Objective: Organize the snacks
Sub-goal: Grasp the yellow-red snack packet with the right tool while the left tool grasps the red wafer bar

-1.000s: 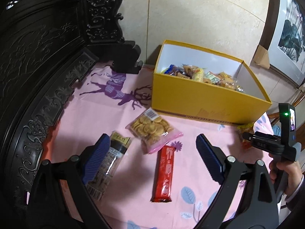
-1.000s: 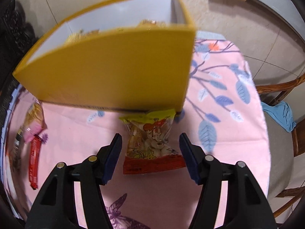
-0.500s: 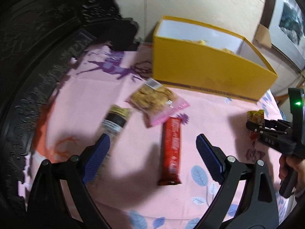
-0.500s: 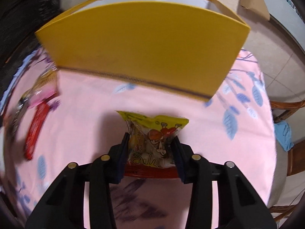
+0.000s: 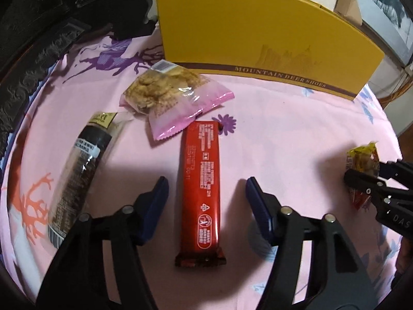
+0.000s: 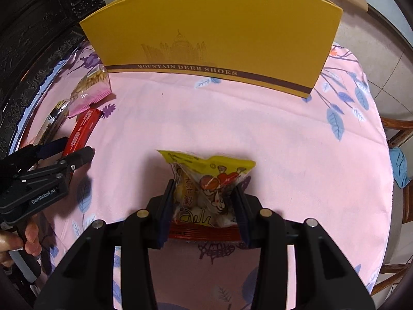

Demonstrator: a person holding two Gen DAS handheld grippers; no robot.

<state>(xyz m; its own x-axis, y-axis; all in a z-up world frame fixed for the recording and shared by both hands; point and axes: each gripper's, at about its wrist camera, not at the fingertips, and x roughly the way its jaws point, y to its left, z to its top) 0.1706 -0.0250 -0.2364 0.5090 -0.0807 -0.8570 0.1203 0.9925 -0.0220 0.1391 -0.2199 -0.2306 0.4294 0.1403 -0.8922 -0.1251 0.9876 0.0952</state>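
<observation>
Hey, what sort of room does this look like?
Probably a home living or dining room: carved dark wooden furniture, a table under a pink printed cloth, a framed picture leaning by the tiled wall.

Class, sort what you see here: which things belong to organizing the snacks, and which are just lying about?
Job:
yellow cardboard shoe box
long red foil bar
pink biscuit packet
black wrapped roll
yellow cartoon snack bag

Lying about:
pink printed tablecloth
blue cloth

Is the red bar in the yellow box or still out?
Out. The red bar lies flat on the pink cloth, in front of the yellow box, between the left gripper's open jaws.
</observation>
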